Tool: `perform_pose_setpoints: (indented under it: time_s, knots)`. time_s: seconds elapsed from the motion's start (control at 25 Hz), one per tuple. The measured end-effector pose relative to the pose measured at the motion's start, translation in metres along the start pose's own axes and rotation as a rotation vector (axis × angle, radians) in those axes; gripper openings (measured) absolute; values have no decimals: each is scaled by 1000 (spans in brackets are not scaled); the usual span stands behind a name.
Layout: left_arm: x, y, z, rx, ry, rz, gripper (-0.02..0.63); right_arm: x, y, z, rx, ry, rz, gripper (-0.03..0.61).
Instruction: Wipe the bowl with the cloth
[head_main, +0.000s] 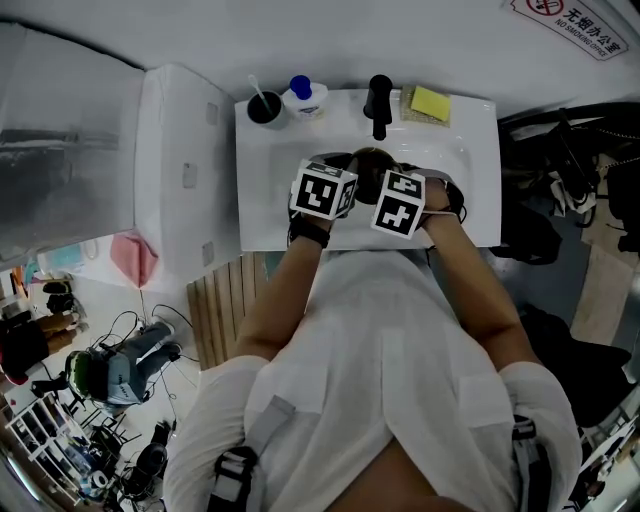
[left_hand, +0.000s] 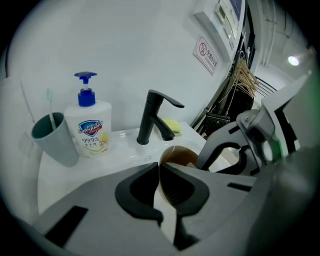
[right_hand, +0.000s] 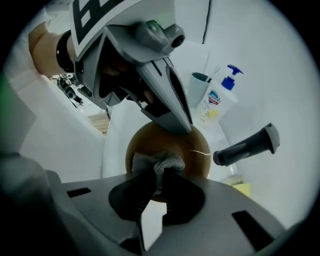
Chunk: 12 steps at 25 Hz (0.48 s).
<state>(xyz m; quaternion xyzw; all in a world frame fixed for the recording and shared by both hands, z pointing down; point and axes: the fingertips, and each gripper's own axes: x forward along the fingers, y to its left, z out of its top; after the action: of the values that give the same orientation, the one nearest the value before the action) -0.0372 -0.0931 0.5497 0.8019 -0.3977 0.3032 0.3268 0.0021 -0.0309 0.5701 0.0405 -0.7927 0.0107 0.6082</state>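
The brown bowl (right_hand: 145, 142) is held over the sink (head_main: 262, 190), at six o'clock from the faucet (head_main: 379, 100), so that any drips fall into the basin. Its rim is pinched between the closed jaws of the left gripper (left_hand: 160, 175), which steadies it against the wiping push. In the right gripper view that grip sits at the bowl's twelve o'clock. A grey cloth (right_hand: 159, 162) is clamped in the right gripper (right_hand: 157, 180) at six o'clock, bunched so that fabric leads. It appears to touch the inner wall, though contact is partly hidden.
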Motion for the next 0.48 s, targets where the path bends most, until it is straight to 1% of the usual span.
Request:
perform_pose_setpoints:
  time_s: [0.08,0.24,0.36,0.4,0.48]
  knots:
    - [0,2,-1,9,2,9,23,-5,-11,-5,22,-2,-62,51]
    - [0,10,-2,17,11,33,23,-26,-33,-7,127,-81,-169,51]
    - [-2,19,-4,14,19,53,23,-38,-50,-23,182,-75,-263,51]
    - [-3,22,-5,11,20,57,23,-40,-54,-29,206,-73,-280,51]
    - [-5,26,-6,5,19,59,23,-42,-58,-38,290,-116,-271,51]
